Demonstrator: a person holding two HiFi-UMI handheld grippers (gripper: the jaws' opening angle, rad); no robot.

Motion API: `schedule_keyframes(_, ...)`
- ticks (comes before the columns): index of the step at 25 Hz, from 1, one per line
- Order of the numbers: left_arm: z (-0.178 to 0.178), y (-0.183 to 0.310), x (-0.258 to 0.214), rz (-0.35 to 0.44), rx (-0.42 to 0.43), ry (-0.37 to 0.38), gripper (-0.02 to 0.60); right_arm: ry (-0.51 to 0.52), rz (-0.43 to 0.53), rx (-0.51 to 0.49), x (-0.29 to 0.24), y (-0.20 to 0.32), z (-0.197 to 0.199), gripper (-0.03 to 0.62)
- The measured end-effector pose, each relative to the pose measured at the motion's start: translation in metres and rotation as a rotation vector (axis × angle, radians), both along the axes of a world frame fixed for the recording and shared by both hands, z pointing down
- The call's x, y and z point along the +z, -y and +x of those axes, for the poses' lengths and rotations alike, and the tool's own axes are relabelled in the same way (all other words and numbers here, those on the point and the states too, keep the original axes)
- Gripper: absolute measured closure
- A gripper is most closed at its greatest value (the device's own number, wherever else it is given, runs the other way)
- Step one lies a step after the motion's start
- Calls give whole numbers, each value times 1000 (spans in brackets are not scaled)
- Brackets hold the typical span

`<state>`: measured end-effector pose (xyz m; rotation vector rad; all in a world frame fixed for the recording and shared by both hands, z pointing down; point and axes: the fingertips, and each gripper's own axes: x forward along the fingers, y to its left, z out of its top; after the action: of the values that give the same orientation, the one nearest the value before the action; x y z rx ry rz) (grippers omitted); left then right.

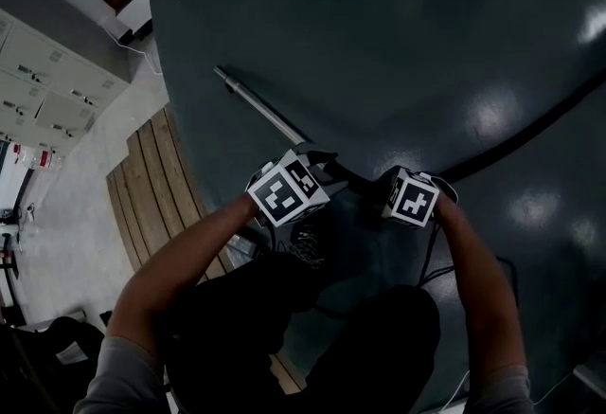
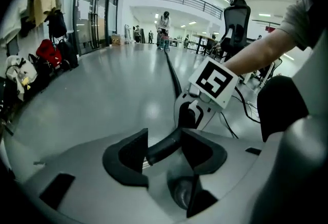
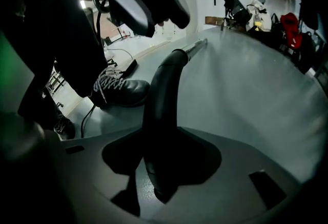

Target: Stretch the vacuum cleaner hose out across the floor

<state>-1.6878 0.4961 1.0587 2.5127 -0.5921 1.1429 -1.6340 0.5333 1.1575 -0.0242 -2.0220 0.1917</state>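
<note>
Hose point(image 3: 164, 89) sits clamped in my right gripper point(image 3: 163, 159); on my left gripper point(image 2: 165, 150) the jaws stand apart around it.

Grey cabinets point(image 1: 47, 71) top-left, wood planks point(image 1: 151, 185) beside; office chair point(image 2: 237, 20) & red bag point(image 2: 49, 53) in bkgd.

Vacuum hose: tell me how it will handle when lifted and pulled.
The hose probably flops: it lies in a loose curve on the floor. Its length may drag when pulled. The metal tube looks rigid, so that end likely swings as one piece.
</note>
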Motion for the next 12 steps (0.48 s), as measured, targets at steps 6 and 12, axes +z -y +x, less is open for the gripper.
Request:
schedule_keyframes(6, -2, 11, 14, -11, -91, -74, 368, -78, 30, -71, 25, -13, -4, 430)
schedule_keyframes(12, -9, 1, 41, -87, -116, -67, 368, -107, -66, -97, 37, -27, -5, 430)
